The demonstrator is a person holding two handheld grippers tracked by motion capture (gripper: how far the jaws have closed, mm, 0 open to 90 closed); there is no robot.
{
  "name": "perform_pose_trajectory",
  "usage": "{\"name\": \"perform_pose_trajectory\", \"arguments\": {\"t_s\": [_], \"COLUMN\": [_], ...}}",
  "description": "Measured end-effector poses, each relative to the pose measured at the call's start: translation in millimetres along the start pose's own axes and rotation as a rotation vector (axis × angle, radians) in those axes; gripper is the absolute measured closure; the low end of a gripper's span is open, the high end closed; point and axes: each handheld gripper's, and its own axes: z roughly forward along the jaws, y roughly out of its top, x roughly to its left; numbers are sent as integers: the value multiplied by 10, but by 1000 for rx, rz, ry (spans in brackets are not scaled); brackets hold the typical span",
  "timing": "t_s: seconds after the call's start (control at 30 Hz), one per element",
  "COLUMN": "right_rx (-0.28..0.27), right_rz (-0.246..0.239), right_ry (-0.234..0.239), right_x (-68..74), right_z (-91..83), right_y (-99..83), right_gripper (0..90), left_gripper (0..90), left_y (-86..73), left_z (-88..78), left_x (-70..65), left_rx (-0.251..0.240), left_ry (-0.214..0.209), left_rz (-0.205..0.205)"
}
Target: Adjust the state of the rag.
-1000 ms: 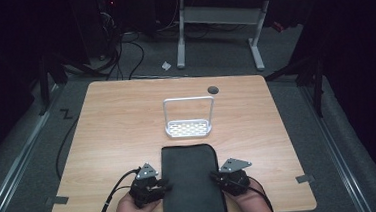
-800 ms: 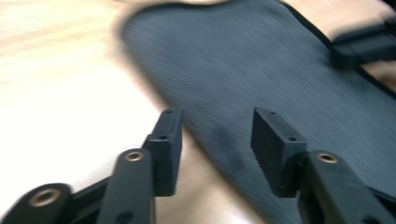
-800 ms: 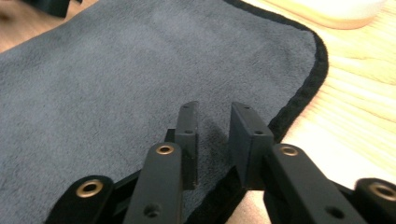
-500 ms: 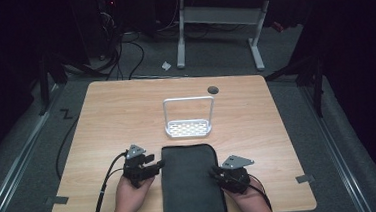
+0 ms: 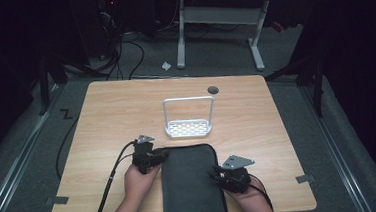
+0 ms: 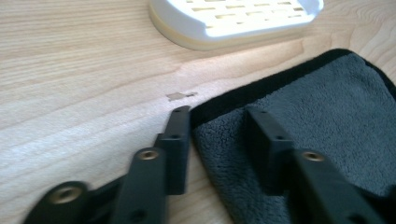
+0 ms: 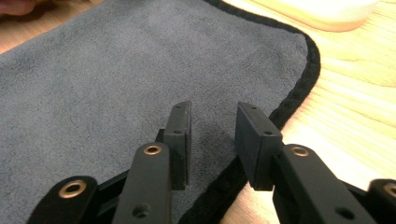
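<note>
We start w/ the wooden surface [image 5: 258, 131]: a dark grey towel [image 5: 191, 186] lies flat at its near edge, its near end cut off by the frame. Beyond it, just apart, stands a white rack [image 5: 188, 128] w/ a wire handle. Left tongs [image 6: 219, 119] straddle the towel's far left corner, jaws having just been closing, pads not yet pressing. Right tongs [image 7: 212, 114] hover spread over the right hem, jaws just opening, nothing pinched. Step, we judge: gripping corners for a fold. Next: both must pinch the hem, then lift together. Whether the towel is already doubled, we can't tell.
</note>
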Motion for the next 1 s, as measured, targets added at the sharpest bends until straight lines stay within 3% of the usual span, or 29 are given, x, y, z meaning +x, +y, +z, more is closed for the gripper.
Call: {"name": "perform_pose_trajectory", "arguments": {"t_s": [0.1, 0.13, 0.17, 0.2, 0.3, 0.4, 0.47, 0.6, 0.7, 0.83, 1.0], "right_rx": [-17, -25, -35, -44, -52, -43, -34, -9, 13, 50, 47], "right_rz": [25, 36, 43, 50, 54, 78, 64, 62, 54, 63, 76], "right_ry": [-3, -5, -12, -19, -49, -60, -91, -97, -91, -94, -88], "right_x": [-46, -63, -86, -106, -179, -244, -301, -361, -378, -389, -383], "right_z": [0, -2, 0, 5, 53, 107, 202, 341, 410, 481, 493], "right_y": [10, 23, 44, 71, 173, 242, 336, 415, 415, 374, 335], "right_gripper": [632, 616, 600, 587, 574, 553, 548, 542, 532, 454, 451], "left_gripper": [778, 797, 810, 815, 814, 813, 811, 808, 806, 801, 797], "left_y": [-33, -72, -72, -94, -101, -116, -118, -123, -124, -124, -124], "left_z": [20, 29, 29, 26, 26, 24, 23, 19, 18, 19, 18], "left_x": [-36, -31, -31, 12, 7, -27, -28, -34, -34, -33, -30], "left_rx": [-4, -30, -30, -44, -48, -56, -57, -54, -55, -55, -56], "left_ry": [-21, -33, -33, -59, -58, -36, -36, -38, -41, -43, -45], "left_rz": [28, 38, 38, 2, 7, 26, 28, 34, 32, 32, 31]}}
